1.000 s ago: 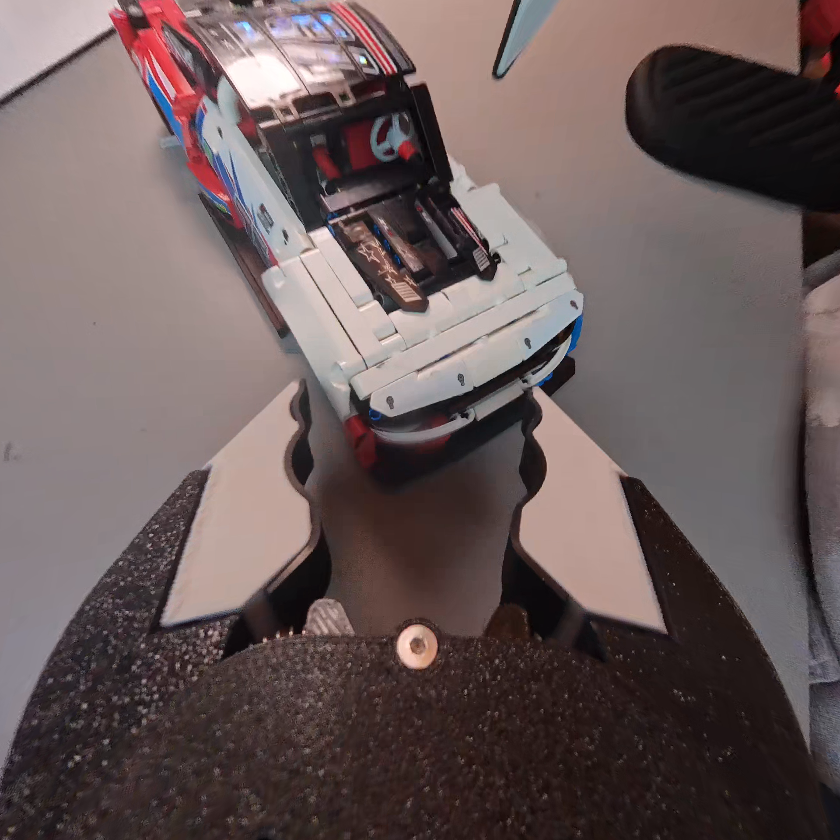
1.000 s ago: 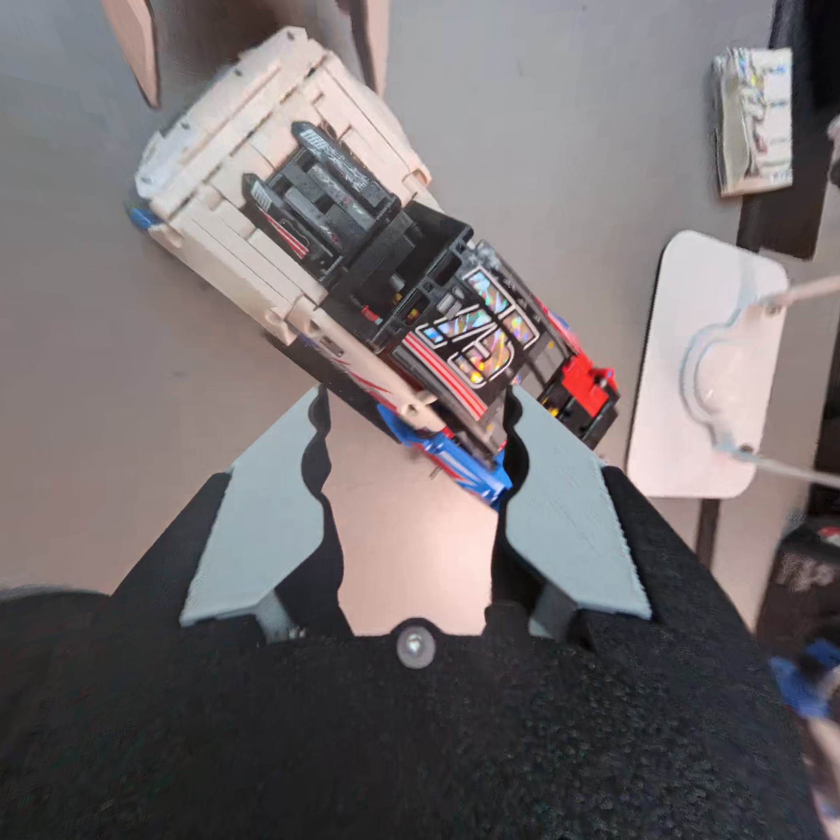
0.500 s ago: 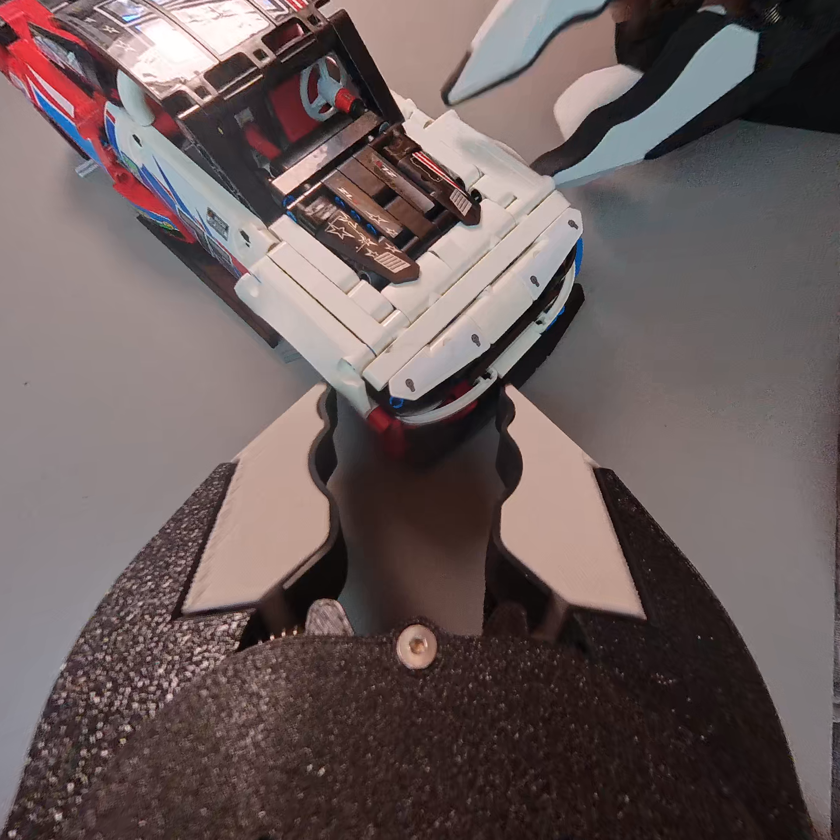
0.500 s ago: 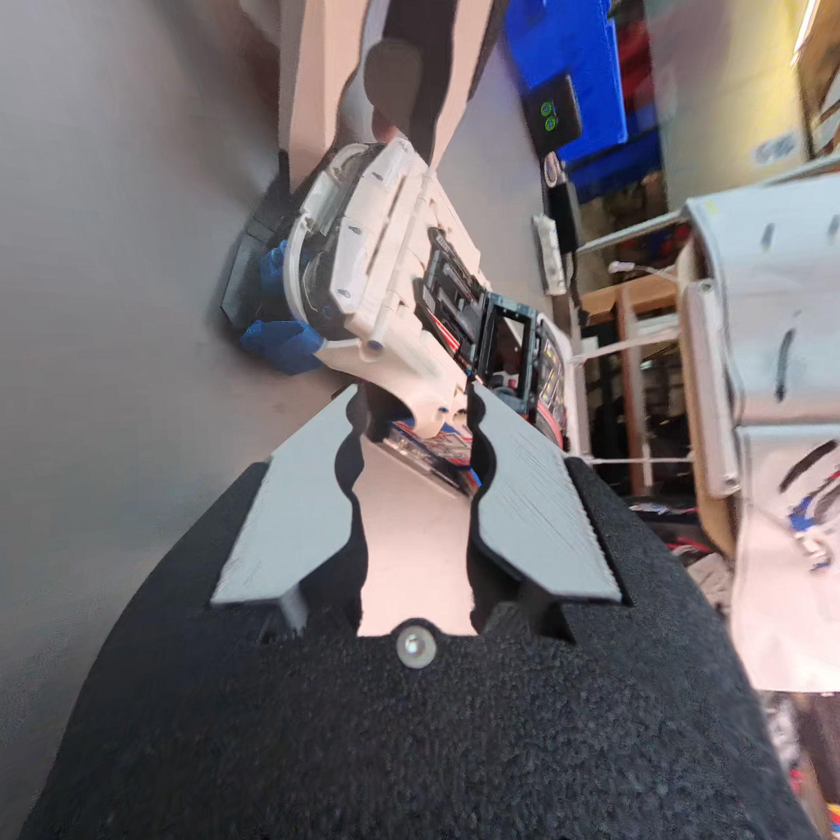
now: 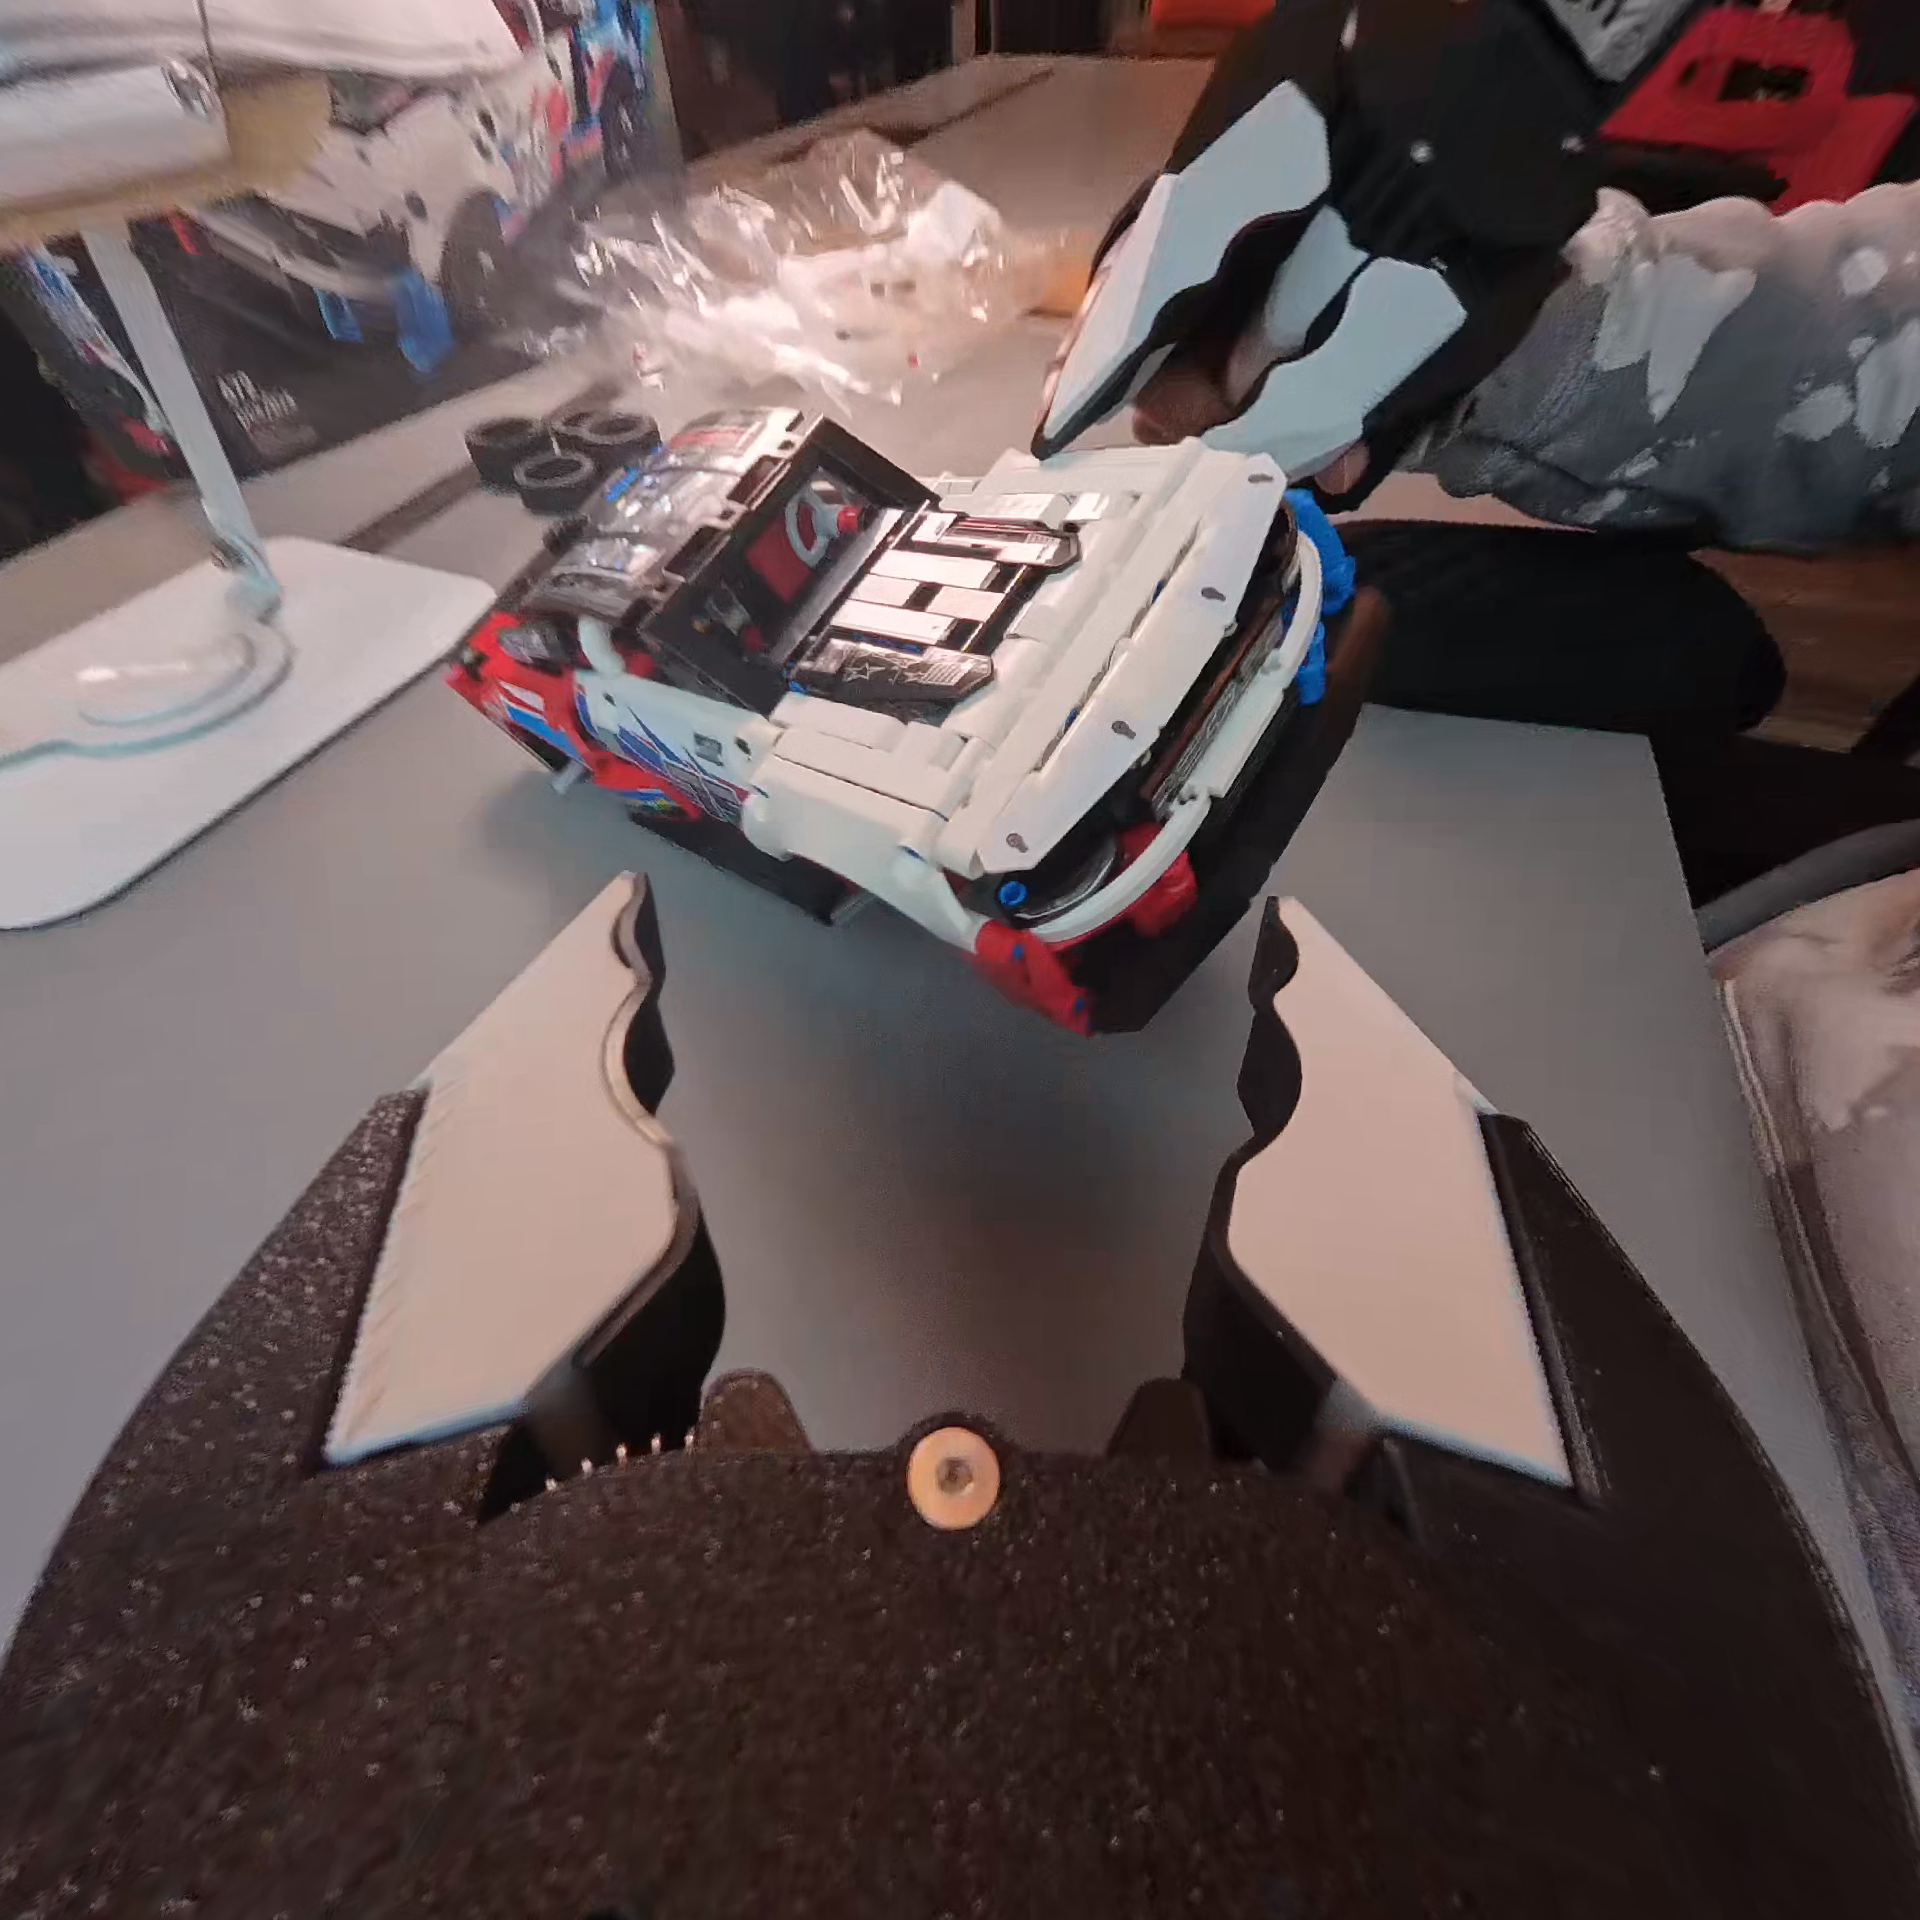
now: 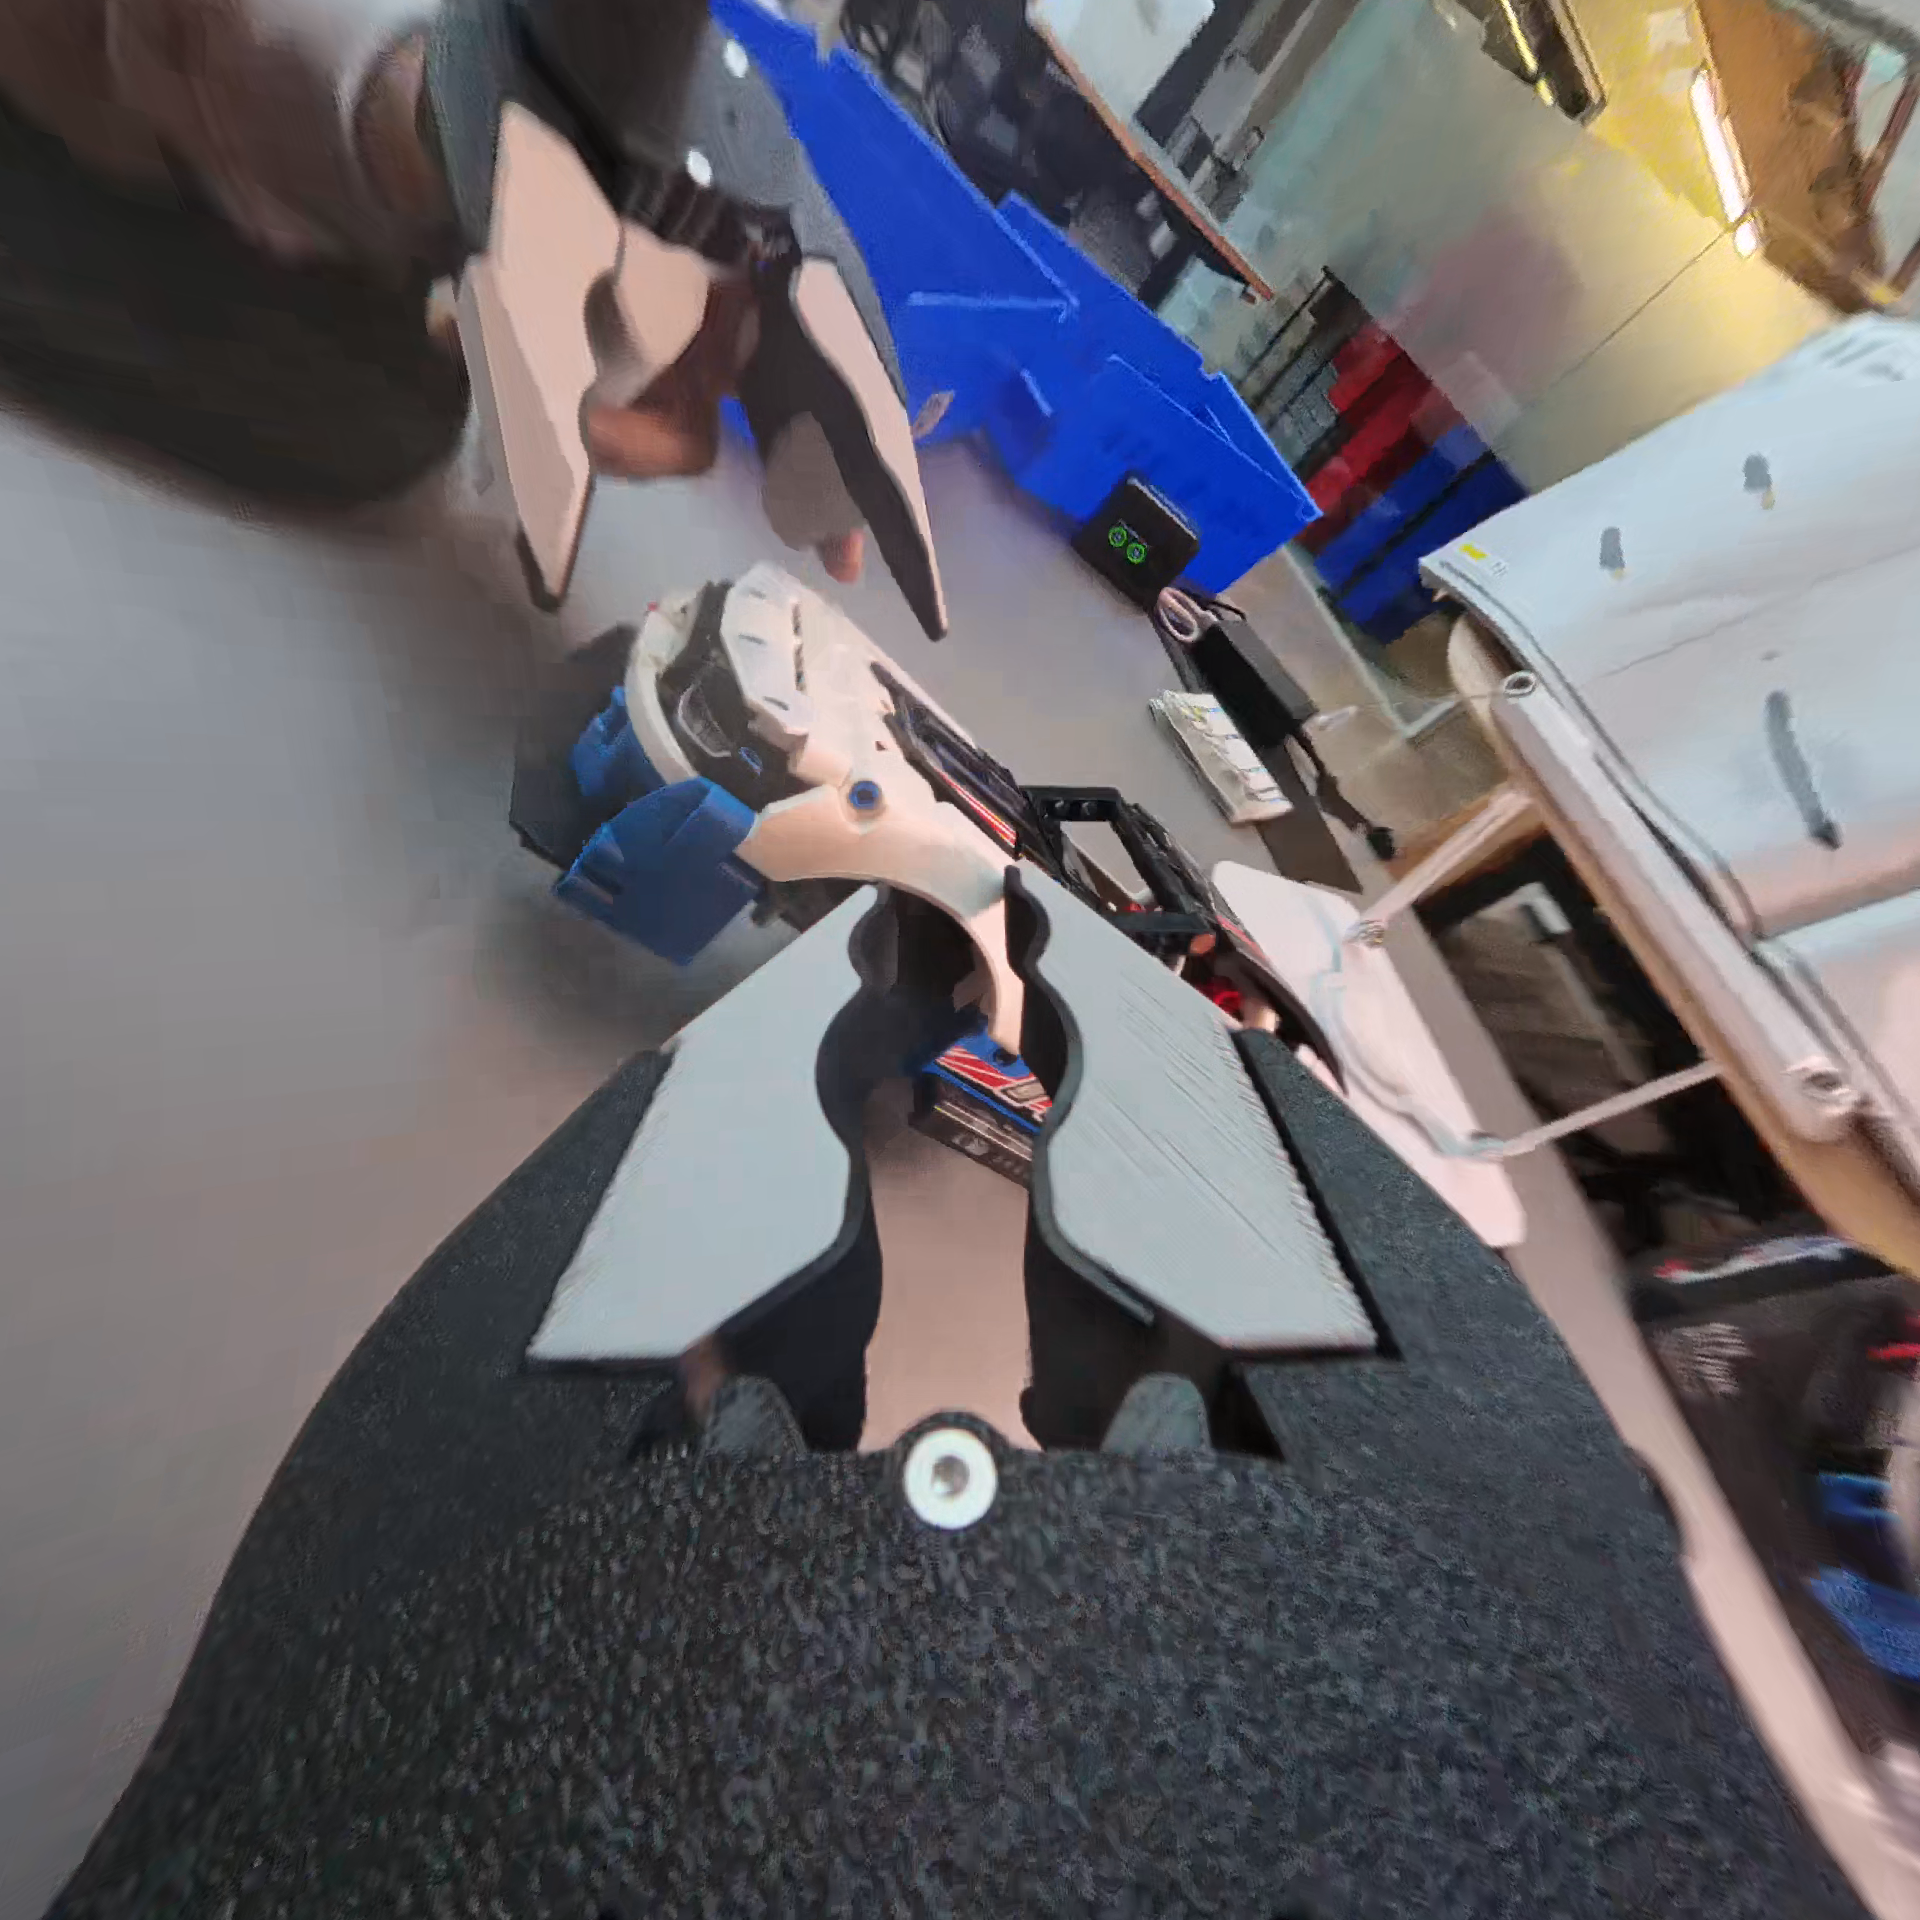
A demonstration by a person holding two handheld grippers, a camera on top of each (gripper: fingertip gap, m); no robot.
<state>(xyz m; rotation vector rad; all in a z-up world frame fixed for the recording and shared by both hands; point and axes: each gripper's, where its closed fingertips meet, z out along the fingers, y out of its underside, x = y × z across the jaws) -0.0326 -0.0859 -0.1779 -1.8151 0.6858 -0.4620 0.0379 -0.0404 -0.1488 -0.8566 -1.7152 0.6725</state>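
Gripping toy car (image 6: 831,831) wheel arch, right gripper (image 6: 940,914) jaws nearly closed, left gripper (image 5: 951,925) wide apart, holding nothing, before car's nose.

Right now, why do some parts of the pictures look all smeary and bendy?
In the left wrist view, the toy car is fairly sharp, but the plastic bags behind it are smeared. In the right wrist view, the left gripper at the top is blurred, and the wide lens tilts and bends the table and the blue bins.
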